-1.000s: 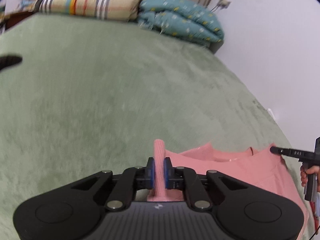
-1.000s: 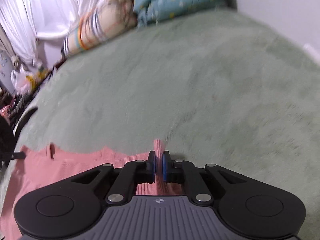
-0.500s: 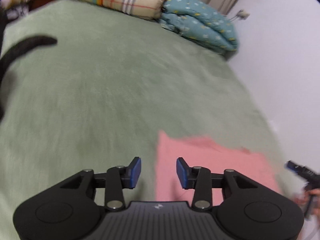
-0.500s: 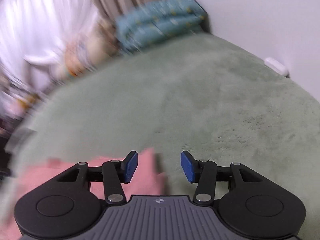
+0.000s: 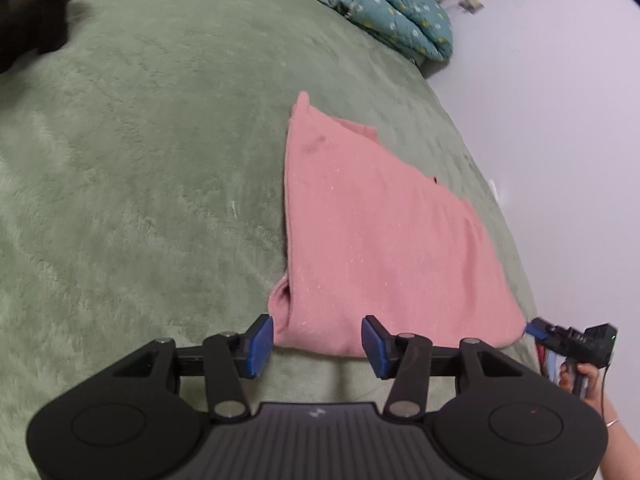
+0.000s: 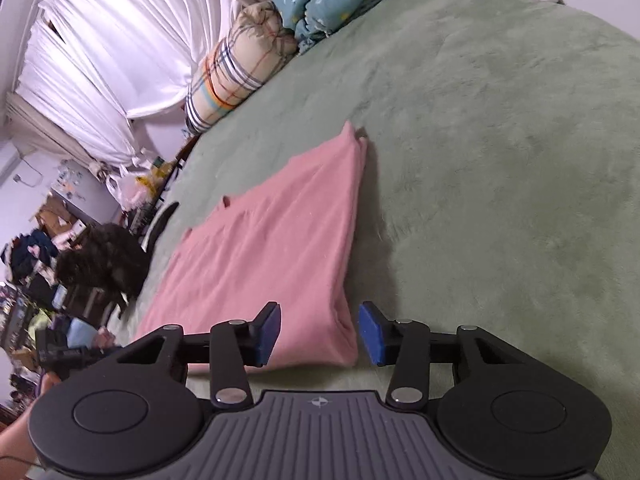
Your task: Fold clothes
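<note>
A pink garment lies folded flat on the green blanket, long edges straight. In the left wrist view my left gripper stands open just short of its near left corner, nothing between the pads. The right wrist view shows the same garment with its near right corner between the pads of my right gripper. Its jaws are closing, and the pads stand clear of the cloth. That right gripper also shows at the garment's far right corner, held by a hand.
A teal quilt and a plaid bundle sit at the head of the bed. A black furry animal is at the bed's left side, by the room's clutter. A pale wall runs along the right edge. White curtains hang behind.
Both grippers let go of the pink cloth and opened, then drew back toward the near edge. The garment now lies flat, folded over. The right jaws have narrowed since half a second ago.
</note>
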Demonstrator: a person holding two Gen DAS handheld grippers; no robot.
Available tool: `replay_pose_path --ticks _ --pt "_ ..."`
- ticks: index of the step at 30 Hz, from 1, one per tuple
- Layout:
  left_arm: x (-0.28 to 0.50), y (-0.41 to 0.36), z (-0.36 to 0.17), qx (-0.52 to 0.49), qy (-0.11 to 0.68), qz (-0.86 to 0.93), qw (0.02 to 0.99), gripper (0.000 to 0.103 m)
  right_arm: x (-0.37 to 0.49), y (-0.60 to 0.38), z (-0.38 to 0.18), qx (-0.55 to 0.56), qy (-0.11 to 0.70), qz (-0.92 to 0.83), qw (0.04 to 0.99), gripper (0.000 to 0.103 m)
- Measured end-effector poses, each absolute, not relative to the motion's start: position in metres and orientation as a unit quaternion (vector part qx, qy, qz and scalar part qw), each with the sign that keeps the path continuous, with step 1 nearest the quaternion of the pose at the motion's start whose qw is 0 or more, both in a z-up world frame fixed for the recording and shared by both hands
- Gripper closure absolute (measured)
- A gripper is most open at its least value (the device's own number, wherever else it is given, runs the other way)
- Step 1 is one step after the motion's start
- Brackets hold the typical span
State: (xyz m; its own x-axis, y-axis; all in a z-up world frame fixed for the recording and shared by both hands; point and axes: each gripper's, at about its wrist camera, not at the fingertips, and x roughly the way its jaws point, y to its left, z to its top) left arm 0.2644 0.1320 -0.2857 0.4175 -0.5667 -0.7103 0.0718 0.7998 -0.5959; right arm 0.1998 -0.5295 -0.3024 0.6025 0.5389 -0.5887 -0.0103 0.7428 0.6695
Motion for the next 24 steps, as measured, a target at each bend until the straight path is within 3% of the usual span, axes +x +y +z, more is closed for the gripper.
replay_pose_path --ticks 2,5,7,12,13,14,15,19,24 --pt "0.269 0.136 -0.286 -0.266 0.499 -0.182 0.805 0.055 0.207 -0.532 -0.31 0.345 0.421 0.174 0.821 0.077" --pt "0.278 0.141 -0.29 -0.301 0.496 -0.18 0.795 0.055 0.21 -0.539 -0.321 0.412 0.414 0.223 0.781 0.073" --pt "0.283 0.14 -0.294 -0.305 0.502 -0.188 0.787 0.055 0.212 -0.541 -0.325 0.422 0.418 0.227 0.772 0.065" --pt "0.296 0.124 -0.305 -0.271 0.528 -0.22 0.774 0.057 0.219 -0.538 -0.332 0.409 0.447 0.228 0.762 0.066" --pt "0.295 0.121 -0.306 -0.267 0.529 -0.229 0.772 0.063 0.219 -0.535 -0.332 0.4 0.447 0.236 0.764 0.071" --pt "0.295 0.117 -0.307 -0.257 0.53 -0.239 0.772 0.084 0.22 -0.531 -0.33 0.385 0.45 0.24 0.77 0.077" --pt "0.296 0.113 -0.308 -0.241 0.532 -0.246 0.773 0.097 0.22 -0.527 -0.329 0.369 0.453 0.243 0.774 0.095" --pt "0.291 0.107 -0.307 -0.188 0.528 -0.252 0.789 0.1 0.218 -0.517 -0.32 0.296 0.475 0.256 0.788 0.099" --pt "0.284 0.128 -0.302 -0.183 0.52 -0.258 0.794 0.1 0.209 -0.534 -0.309 0.29 0.476 0.258 0.789 0.099"
